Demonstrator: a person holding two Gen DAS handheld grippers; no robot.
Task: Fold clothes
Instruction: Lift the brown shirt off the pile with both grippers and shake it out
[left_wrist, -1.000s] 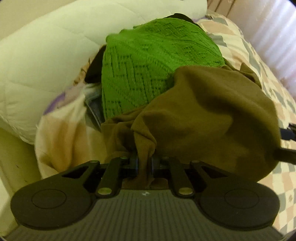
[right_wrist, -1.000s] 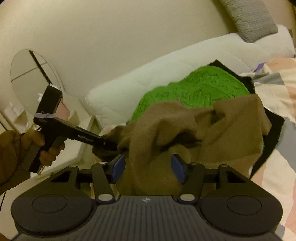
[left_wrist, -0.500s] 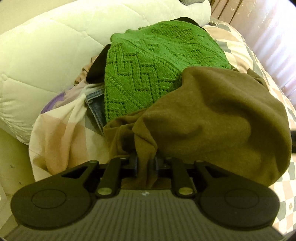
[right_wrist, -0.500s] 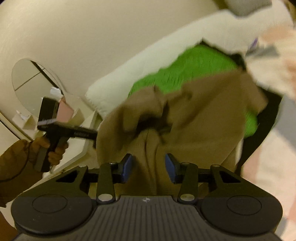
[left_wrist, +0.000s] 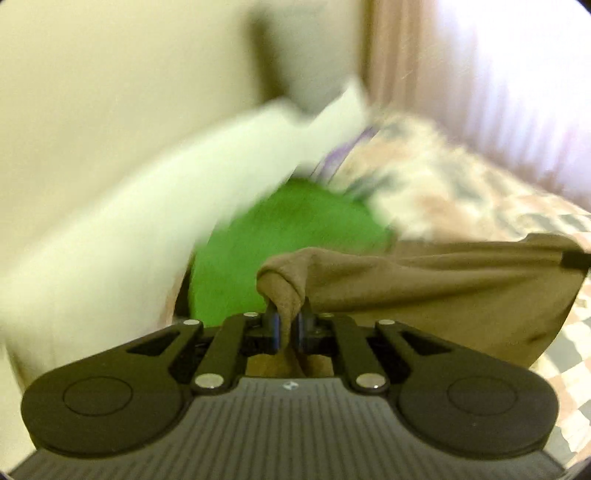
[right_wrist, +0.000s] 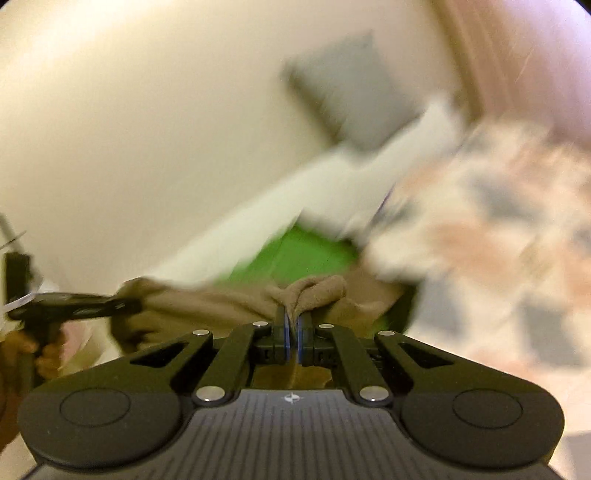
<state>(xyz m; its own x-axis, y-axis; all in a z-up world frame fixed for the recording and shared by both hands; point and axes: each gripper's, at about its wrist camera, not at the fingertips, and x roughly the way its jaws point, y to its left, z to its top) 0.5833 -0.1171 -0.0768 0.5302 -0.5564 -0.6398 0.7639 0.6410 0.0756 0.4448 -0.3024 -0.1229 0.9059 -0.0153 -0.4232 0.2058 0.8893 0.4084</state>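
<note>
Both grippers — left gripper (left_wrist: 287, 326) and right gripper (right_wrist: 293, 338) — are clamped on the brown garment (left_wrist: 443, 288). A green sweater (left_wrist: 280, 251) lies just beyond them — blurred.

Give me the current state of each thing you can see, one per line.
left gripper: shut on the brown garment.
right gripper: shut on the brown garment.
brown garment: stretched between both grippers, in front of the green sweater.
green sweater: heaped on the bed, blurred.
white duvet: bunched against the wall.
</note>
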